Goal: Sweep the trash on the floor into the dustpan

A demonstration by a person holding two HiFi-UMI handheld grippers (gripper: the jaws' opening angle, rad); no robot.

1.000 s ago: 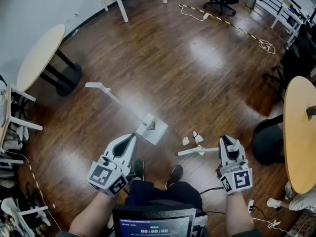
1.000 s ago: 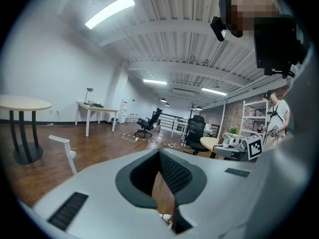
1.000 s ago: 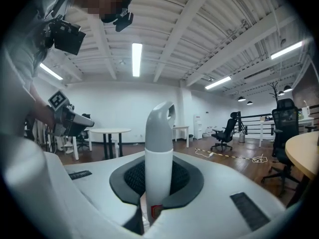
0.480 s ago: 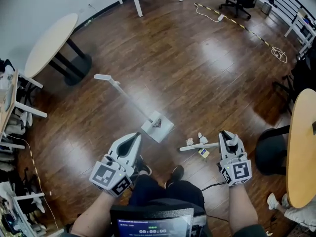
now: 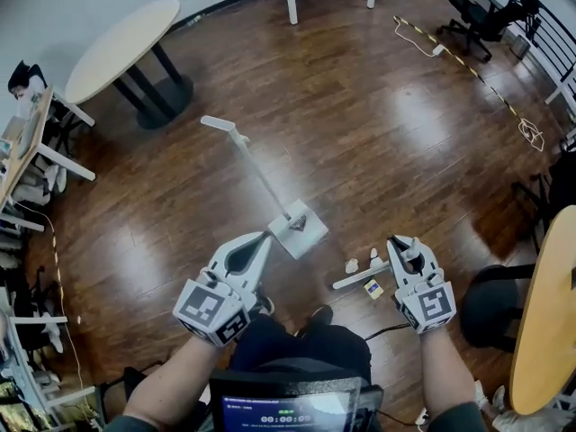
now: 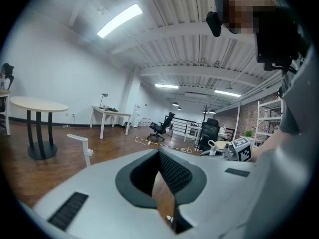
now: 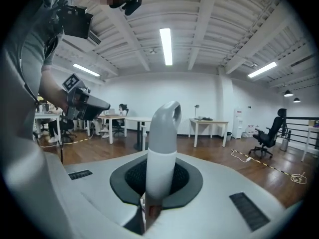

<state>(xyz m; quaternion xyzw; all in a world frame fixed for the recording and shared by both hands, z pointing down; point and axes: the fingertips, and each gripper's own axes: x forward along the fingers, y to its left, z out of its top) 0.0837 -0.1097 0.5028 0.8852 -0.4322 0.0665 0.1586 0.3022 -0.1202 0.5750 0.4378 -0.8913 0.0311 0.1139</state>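
Since a second ago the left gripper point(image 5: 262, 239) has drawn closer to the white long-handled plastic dustpan point(image 5: 301, 232), and its tips now sit just beside the pan's near corner. The thin white broom stick point(image 5: 360, 276) has swung a little, its far end pointing lower left. Pan and broom are coming together, so I judge the sweep is about to start but has not yet been made.

In the head view, two crumpled white paper scraps point(image 5: 352, 265) and a small yellow packet point(image 5: 372, 288) lie on the dark wooden floor point(image 5: 360, 133). They sit on either side of the stick, outside the pan, between it and the right gripper point(image 5: 402, 244). Both forearms reach forward and down, the left angled toward the pan.

In the left gripper view, the jaws stand narrowly apart, with only floor showing between them.

In the right gripper view, the jaws are clamped on the broom's grey-and-white hooked handle, which rises upright between them
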